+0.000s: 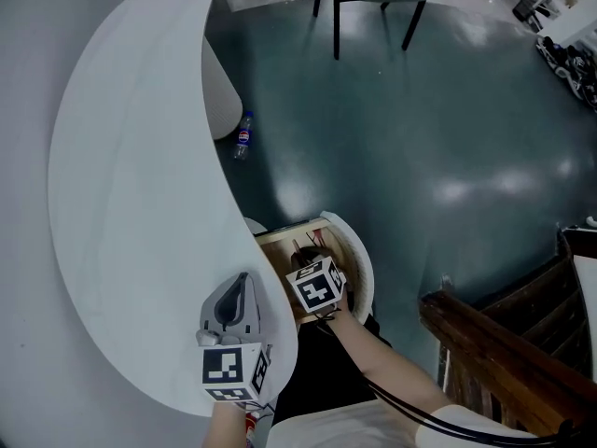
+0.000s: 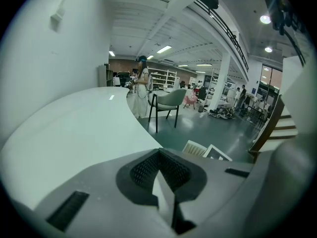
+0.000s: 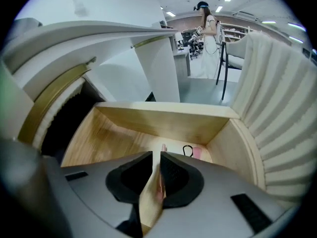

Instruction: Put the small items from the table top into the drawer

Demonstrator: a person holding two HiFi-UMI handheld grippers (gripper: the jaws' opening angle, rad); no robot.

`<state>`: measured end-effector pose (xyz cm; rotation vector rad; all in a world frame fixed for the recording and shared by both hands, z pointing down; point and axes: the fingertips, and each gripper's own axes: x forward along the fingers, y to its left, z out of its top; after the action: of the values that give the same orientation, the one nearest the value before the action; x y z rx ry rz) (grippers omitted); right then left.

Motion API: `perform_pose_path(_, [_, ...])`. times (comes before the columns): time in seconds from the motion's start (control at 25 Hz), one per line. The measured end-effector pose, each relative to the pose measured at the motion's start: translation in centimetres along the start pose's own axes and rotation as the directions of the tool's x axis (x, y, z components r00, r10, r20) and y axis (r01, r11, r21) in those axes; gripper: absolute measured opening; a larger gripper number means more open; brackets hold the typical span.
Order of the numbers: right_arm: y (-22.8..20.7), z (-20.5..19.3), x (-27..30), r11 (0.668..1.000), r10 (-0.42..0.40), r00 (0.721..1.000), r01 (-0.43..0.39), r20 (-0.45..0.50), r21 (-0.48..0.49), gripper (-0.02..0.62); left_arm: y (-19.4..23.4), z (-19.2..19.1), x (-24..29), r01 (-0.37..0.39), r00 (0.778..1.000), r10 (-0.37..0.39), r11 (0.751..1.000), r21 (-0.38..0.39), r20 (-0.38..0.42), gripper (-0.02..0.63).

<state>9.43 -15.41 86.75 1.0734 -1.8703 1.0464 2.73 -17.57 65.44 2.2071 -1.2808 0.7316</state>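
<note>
The open wooden drawer point(image 1: 280, 237) sits under the white curved table top point(image 1: 131, 175), its ribbed white front point(image 1: 362, 267) pulled out. My right gripper point(image 3: 156, 155) points down into the drawer point(image 3: 163, 120), jaws a narrow gap apart; its marker cube point(image 1: 317, 286) hides the fingers in the head view. A thin pink thing shows through that gap, seemingly on the drawer floor. A pink item with a black loop point(image 3: 196, 152) lies just beyond. My left gripper point(image 1: 243, 280) rests on the table edge, tips together point(image 2: 158, 152), nothing between them. No small items show on the table top point(image 2: 74, 128).
A plastic bottle point(image 1: 242, 136) lies on the dark floor beside the table's white pedestal point(image 1: 222, 91). A chair point(image 2: 166, 100) stands farther off, with a person point(image 2: 142, 83) behind it. Wooden steps point(image 1: 504, 343) lie to the right.
</note>
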Motion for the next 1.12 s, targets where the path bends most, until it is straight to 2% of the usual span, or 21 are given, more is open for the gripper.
perform_pose_path(0.4, [2.0,3.0,-7.3,0.993,0.09,0.985,-0.078,0.147,-0.087,0.06,-2.5,-0.2,-3.9,-0.103,0.993,0.105,0.994,-0.039,0.048,0.02])
perform_pose_path(0.68, [3.4,2.1,-13.8,0.984,0.143,0.97,-0.118,0.197,-0.134,0.06,-6.2,0.1,-7.6,-0.157,0.983,0.161,0.986,-0.059,0.084,0.02])
perform_pose_path(1.12, [3.1,0.8,-26.7,0.969,0.168,0.954,-0.113,0.25,-0.22,0.06,-10.4,2.7,-15.5,-0.236,0.955,0.248,0.968,-0.088,0.162,0.02])
